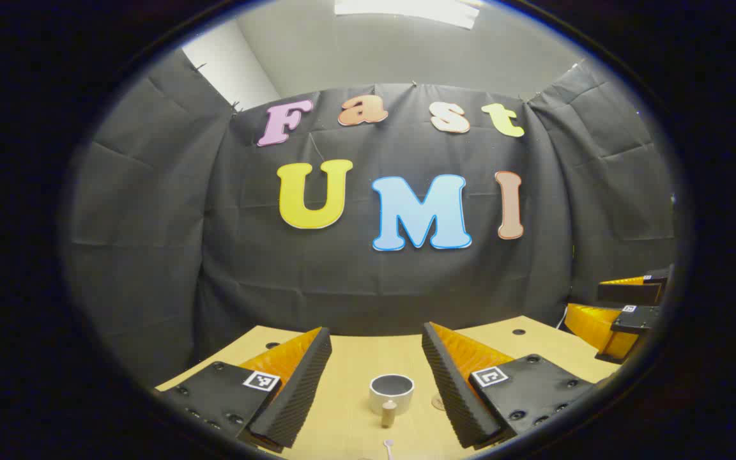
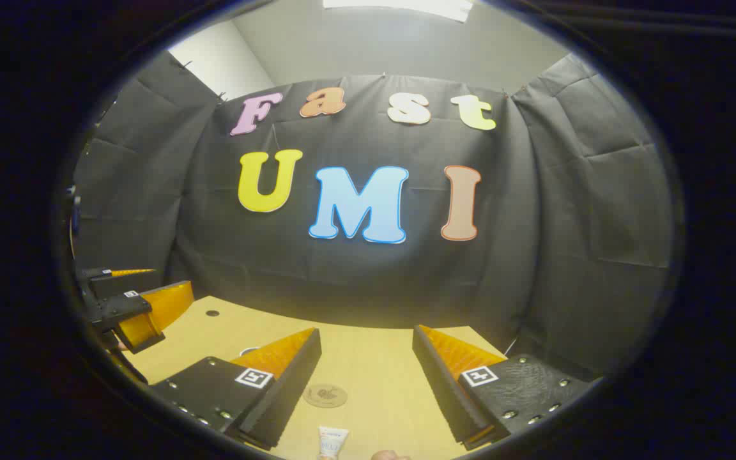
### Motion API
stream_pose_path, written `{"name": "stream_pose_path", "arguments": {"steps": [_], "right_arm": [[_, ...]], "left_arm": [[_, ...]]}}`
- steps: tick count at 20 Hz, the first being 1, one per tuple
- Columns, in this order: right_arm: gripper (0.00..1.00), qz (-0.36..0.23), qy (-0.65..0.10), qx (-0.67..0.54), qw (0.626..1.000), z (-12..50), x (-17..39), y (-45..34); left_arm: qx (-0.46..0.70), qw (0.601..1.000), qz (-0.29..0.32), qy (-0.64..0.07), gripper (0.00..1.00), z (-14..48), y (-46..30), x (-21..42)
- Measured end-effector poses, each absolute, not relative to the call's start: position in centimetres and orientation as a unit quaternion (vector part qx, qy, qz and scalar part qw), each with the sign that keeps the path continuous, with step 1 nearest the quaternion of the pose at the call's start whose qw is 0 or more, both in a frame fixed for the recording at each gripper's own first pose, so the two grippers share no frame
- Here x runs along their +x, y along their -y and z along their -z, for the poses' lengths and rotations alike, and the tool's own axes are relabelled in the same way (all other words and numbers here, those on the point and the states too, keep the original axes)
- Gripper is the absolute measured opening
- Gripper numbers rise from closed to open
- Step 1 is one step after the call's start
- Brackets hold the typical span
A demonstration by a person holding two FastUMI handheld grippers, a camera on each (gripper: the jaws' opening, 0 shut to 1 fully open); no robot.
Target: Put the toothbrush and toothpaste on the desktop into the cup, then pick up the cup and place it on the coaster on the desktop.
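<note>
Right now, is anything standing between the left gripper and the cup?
Nothing visible does. The left gripper is open, and the cup stands upright on the desktop ahead, framed between its fingers. A small wooden knob-like piece stands just in front of the cup.

— The bench, what is it made of?
— It looks like pale wood, smooth with a soft sheen. The cup on it looks like glazed ceramic, white outside and matt dark inside.
— And the coaster?
— Flat and matt — maybe cork or wood, I cannot tell which.
— The toothpaste?
— A glossy plastic tube.
— The booth wall?
— Matt black cloth, creased. The fingers of the left gripper carry ribbed, rough-looking pads.
</note>
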State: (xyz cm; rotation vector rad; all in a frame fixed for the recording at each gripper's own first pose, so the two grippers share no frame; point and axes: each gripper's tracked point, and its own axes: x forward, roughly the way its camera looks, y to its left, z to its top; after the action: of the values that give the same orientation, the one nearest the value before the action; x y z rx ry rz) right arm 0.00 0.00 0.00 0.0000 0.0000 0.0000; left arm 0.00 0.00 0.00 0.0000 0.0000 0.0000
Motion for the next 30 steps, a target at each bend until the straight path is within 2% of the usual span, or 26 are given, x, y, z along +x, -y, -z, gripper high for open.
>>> {"name": "stream_pose_path", "arguments": {"steps": [7,8,16,20,21,24,25,26,29,30], "right_arm": [[0.92,0.000,-0.010,0.004,1.000,0.5,-0.5,0.3],[0.92,0.000,-0.010,0.003,1.000,0.5,-0.4,0.2],[0.92,-0.008,-0.007,0.002,1.000,0.3,0.0,-0.2],[0.92,-0.019,-0.032,0.006,0.999,1.5,0.4,-0.8],[0.92,-0.023,-0.040,0.007,0.999,1.7,0.5,-1.0],[0.92,-0.032,-0.069,0.010,0.997,3.1,1.0,-1.3],[0.94,-0.036,-0.079,0.011,0.996,3.5,1.1,-1.5],[0.92,-0.039,-0.090,0.010,0.995,4.1,1.3,-1.6],[0.92,-0.049,-0.127,0.008,0.991,5.9,1.7,-1.9],[0.92,-0.052,-0.139,0.009,0.989,6.6,1.8,-2.1]], "left_arm": [[0.000,1.000,0.008,-0.014,1.00,1.0,0.8,0.0],[-0.001,1.000,0.010,-0.014,0.93,1.0,1.0,0.0],[-0.002,1.000,0.011,-0.017,0.93,1.2,1.1,0.4],[-0.009,0.999,0.012,-0.031,0.93,2.3,1.2,0.7],[-0.008,0.999,0.017,-0.038,1.00,2.7,1.5,0.8],[0.000,0.997,0.028,-0.070,1.00,4.5,2.1,1.2],[0.000,0.996,0.031,-0.079,0.93,4.8,2.4,1.3],[-0.002,0.995,0.034,-0.094,1.00,5.7,2.6,1.5],[-0.015,0.989,0.039,-0.144,1.00,8.4,3.1,1.4],[-0.019,0.986,0.039,-0.160,0.94,9.3,3.1,1.4]]}}
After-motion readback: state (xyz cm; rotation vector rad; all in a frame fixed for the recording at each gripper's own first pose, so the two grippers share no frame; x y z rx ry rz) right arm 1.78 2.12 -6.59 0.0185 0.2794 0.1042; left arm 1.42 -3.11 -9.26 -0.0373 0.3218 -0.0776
